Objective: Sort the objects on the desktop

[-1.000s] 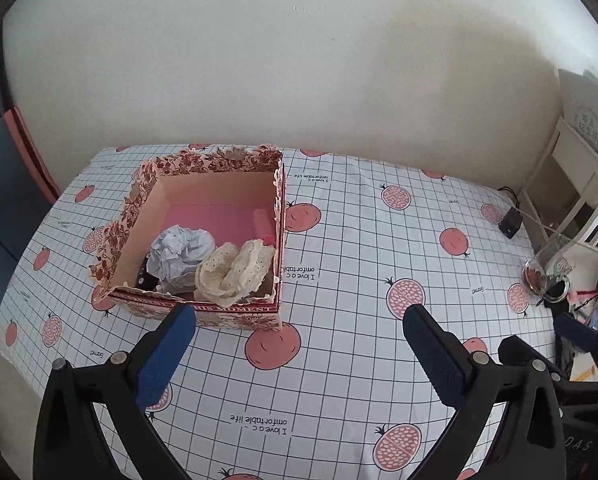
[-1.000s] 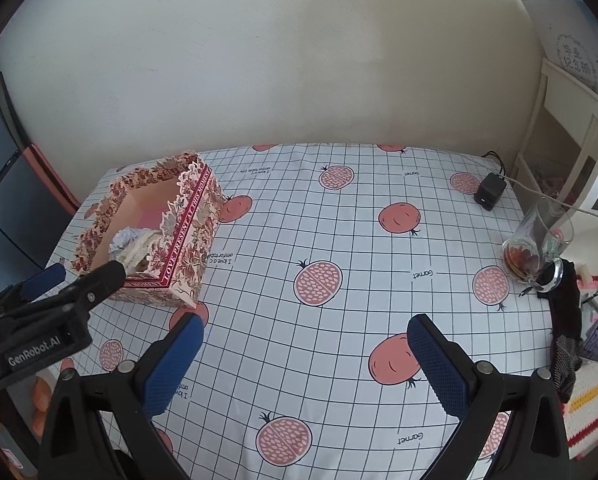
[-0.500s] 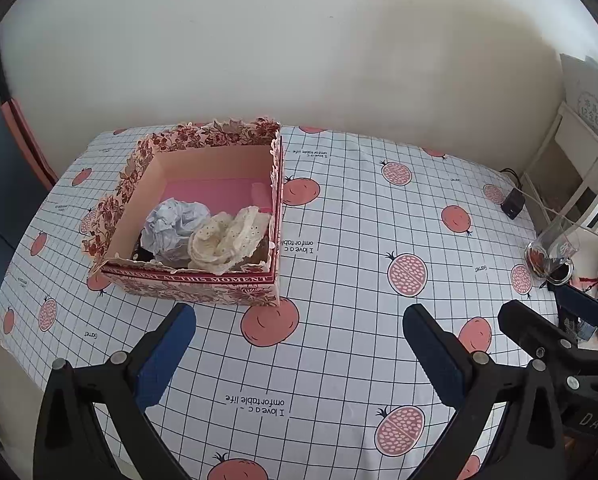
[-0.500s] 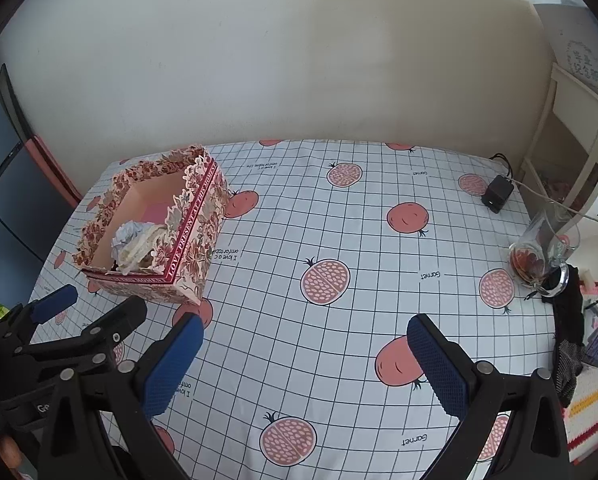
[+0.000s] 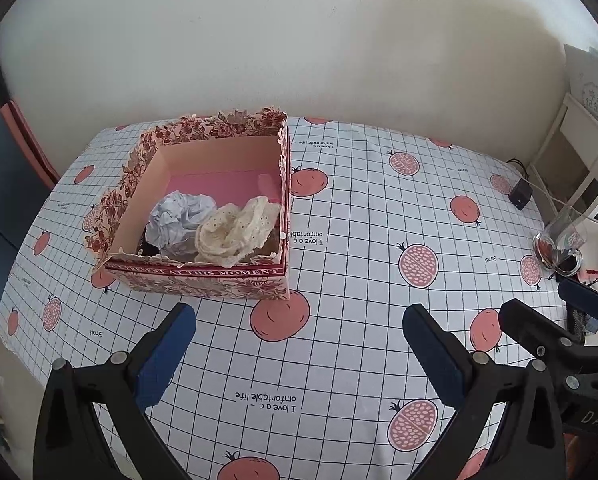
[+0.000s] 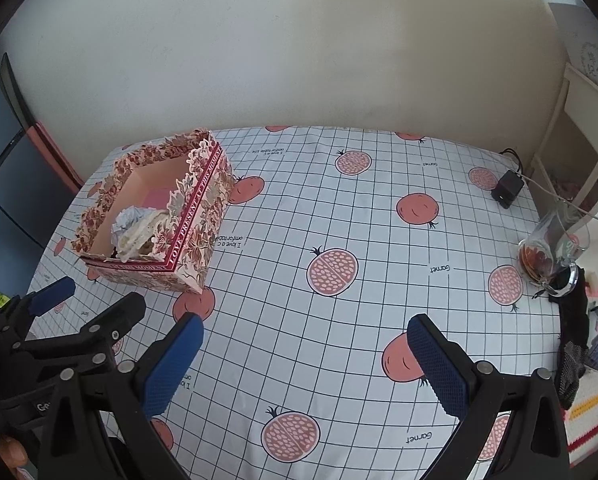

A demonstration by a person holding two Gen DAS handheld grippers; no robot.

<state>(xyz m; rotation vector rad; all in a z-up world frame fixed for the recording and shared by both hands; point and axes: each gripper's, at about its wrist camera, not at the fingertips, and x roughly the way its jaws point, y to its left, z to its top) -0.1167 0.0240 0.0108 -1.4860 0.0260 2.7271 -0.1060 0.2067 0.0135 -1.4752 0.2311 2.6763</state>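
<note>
Sorting looks basically done: crumpled grey paper ball (image 5: 179,222) and cream lace cloth (image 5: 237,230) sit inside the floral cardboard box (image 5: 203,278) near the table's far-left corner. Left gripper (image 5: 299,356) and right gripper (image 6: 305,364) hover spread wide, holding nothing. Checked pomegranate tablecloth (image 6: 339,320) offers plenty of room; glass mug (image 6: 551,256) hugs the right edge.

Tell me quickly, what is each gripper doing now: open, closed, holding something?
Left gripper: jaws open, holding nothing.
Right gripper: jaws open, holding nothing.
</note>
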